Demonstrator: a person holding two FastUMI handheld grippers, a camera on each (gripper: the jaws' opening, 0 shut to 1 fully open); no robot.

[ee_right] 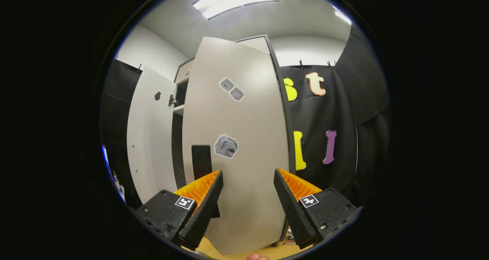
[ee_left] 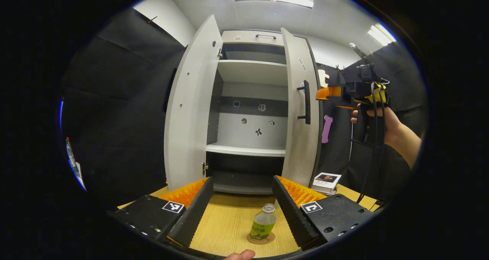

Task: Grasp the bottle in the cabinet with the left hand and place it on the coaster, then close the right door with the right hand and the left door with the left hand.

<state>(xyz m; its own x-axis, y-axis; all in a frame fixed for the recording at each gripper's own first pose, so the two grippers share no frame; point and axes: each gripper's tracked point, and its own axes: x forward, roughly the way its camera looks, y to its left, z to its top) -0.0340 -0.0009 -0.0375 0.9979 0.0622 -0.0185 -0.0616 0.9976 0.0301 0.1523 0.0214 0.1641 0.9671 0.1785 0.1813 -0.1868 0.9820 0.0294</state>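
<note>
We see the bottle (ee_left: 263, 223) upright on the coaster (ee_left: 261, 238), 6 o'clock on the table (ee_left: 229, 221). Left gripper (ee_left: 240, 208) fingers spread, empty. Right gripper (ee_right: 244, 202) fingers spread, facing the right door (ee_right: 237, 145); left door (ee_left: 191, 111) open at 9 o'clock.

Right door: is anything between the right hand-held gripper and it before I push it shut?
Nothing visible. In the right gripper view the right hand-held gripper is open and faces the right door directly, with only bare door panel between the fingers. The bottle already stands on the coaster, clear of the door.
</note>
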